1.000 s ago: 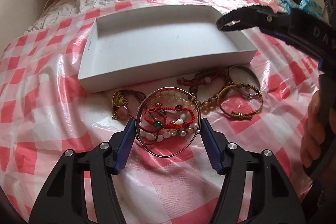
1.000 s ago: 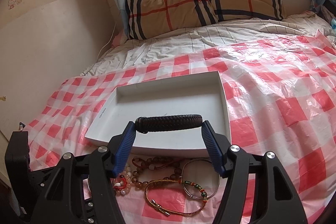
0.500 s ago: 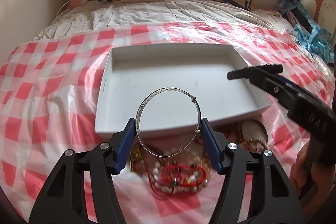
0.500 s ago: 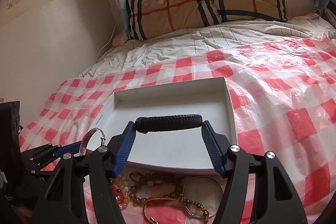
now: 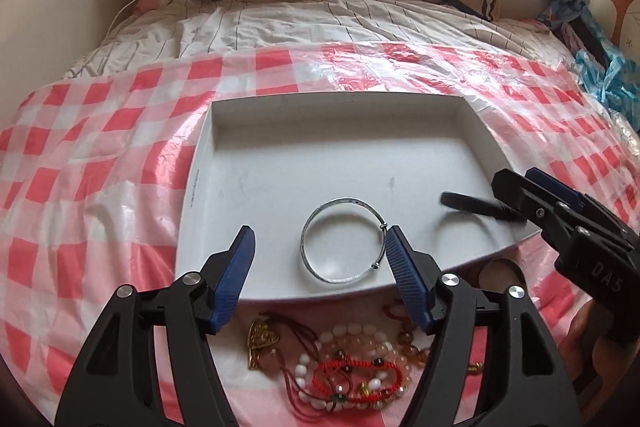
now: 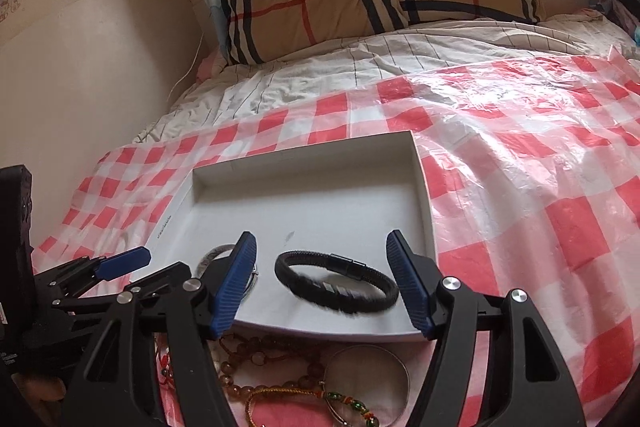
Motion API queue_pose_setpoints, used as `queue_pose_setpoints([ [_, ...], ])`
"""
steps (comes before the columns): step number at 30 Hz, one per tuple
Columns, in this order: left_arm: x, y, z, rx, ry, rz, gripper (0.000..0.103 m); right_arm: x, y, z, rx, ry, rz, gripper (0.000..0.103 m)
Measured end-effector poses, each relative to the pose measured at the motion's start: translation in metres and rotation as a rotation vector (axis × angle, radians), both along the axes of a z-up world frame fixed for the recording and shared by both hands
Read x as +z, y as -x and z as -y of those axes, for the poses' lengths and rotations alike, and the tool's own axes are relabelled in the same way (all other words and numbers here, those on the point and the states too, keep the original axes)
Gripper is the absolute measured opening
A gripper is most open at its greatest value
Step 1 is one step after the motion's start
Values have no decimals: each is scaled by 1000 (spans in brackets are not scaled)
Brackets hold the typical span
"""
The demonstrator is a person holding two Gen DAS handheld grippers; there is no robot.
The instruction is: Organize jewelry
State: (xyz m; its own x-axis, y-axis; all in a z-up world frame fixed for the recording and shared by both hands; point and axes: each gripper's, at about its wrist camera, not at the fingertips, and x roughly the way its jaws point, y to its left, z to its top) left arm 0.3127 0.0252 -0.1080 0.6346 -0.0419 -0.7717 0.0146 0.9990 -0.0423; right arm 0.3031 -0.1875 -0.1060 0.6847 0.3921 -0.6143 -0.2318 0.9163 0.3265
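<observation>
1. Step in hand: both tongs stood at the release point of a placement. The left gripper (image 5: 318, 247) was spread wide and held nothing; the thin silver metal bangle (image 5: 343, 240) lay flat between its blue ribbed pads, nearer the right-hand pad, on the floor of the shallow white cardboard tray (image 5: 280, 155).
2. The right gripper (image 6: 321, 253) was likewise spread wide and empty. The black braided leather bracelet (image 6: 337, 281) sat between its pads, clear of both; motion blur left it uncertain whether the bracelet had settled in the tray.
3. Next move, as judged: each tong would need to back away over the near rim and descend on the pile below it, closing on one piece only.
4. Remaining items beneath the tongs: a white and amber bead strand (image 5: 360, 335), a red woven cord bracelet (image 5: 356, 379) and a gold-coloured heart pendant (image 5: 262, 335).
5. These lay tangled on glossy red-and-white checked plastic sheeting (image 5: 100, 187), crinkled and probably slippery.
</observation>
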Motion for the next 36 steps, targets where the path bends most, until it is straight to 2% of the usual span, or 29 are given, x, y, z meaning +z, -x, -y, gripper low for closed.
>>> queue_pose_setpoints([
  [7, 17, 51, -7, -15, 13, 17, 80, -4, 22, 26, -89, 33, -79, 69],
  [13, 12, 73, -10, -25, 34, 0, 80, -10, 33, 35, -141, 95, -109, 69],
  [16, 17, 82, -4, -44, 4, 26, 81, -4, 45, 34, -128, 80, -93, 69],
  [19, 23, 92, 0, -43, -23, 46, 85, 2, 71, 23, -91, 97, -69, 69],
  [25, 42, 132, 1, -1, -49, 81, 94, 17, 138, 3, -23, 129, -11, 82],
  [29, 53, 163, 4, 11, -72, 89, 95, 29, 177, 4, -26, 144, 18, 87],
  [36, 77, 217, 8, 22, -51, 118, 95, 53, 237, 20, -69, 114, 33, 93],
])
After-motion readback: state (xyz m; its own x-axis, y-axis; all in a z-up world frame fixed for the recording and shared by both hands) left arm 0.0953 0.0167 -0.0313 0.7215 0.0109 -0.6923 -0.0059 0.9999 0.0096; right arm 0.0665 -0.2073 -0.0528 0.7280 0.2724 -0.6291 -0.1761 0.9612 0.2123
